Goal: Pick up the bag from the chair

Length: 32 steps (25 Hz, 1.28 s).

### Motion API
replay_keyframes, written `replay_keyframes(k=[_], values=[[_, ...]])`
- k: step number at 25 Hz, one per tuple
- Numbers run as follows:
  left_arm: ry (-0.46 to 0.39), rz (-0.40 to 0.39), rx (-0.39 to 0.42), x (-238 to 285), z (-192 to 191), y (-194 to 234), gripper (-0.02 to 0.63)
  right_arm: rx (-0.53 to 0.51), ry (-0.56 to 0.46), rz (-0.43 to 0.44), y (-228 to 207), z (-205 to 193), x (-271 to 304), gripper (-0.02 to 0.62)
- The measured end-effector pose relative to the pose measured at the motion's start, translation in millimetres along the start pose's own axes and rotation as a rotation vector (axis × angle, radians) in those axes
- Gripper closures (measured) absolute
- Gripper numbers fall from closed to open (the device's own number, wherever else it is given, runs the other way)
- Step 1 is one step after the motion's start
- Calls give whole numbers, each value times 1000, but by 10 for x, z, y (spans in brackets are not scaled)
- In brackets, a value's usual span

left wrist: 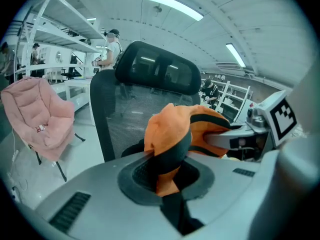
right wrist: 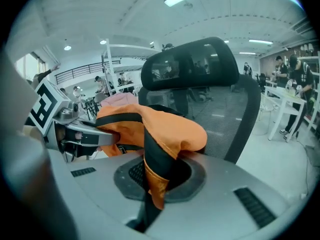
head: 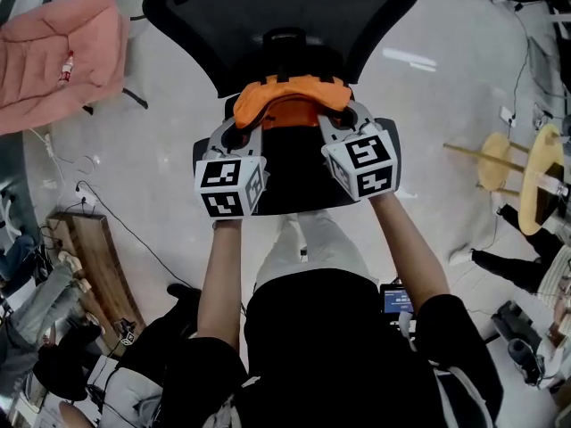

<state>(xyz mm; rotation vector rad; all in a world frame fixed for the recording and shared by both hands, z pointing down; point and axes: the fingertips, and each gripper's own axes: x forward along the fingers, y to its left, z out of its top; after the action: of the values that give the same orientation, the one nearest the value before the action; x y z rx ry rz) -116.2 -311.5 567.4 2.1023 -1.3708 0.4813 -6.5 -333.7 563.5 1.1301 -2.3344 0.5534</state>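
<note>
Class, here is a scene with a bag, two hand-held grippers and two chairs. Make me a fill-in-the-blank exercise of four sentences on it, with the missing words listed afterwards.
1. The bag is mostly ____ with black trim.
2. The left gripper and the right gripper each have jaws that are ____ (open or shut) on the bag's fabric.
3. The office chair behind the bag has a mesh back coloured ____.
4. The padded chair at the far left of the head view is ____.

Missing words: orange; shut; black; pink.
</note>
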Motion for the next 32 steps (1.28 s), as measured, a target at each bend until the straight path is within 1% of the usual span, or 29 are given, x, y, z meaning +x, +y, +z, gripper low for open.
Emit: replay_keyframes(k=[4,8,11,22,29,32], values=[[-28,-6,-4,-301,82,-73,560,-29,-28,-6,169,175,-200,589],[-59,-19,4,-730,319,-197,560,-38,-61,-22,388,495,-530,590],[-88,-25,9,-935,495,-219,560,-54,-90,-36,493,715,-668,589],[-202,-43,59,-1610,898,-518,560,-85,-197,-63,785,1142,-1317,589],[-292,-52,82,-2085,1163,-663,560,-111,-298,-91,1021,1453,-1722,589],[-333,-57,106,-2310,1273,-724,560,-119,-334,-96,1141,1575,-1899,590]])
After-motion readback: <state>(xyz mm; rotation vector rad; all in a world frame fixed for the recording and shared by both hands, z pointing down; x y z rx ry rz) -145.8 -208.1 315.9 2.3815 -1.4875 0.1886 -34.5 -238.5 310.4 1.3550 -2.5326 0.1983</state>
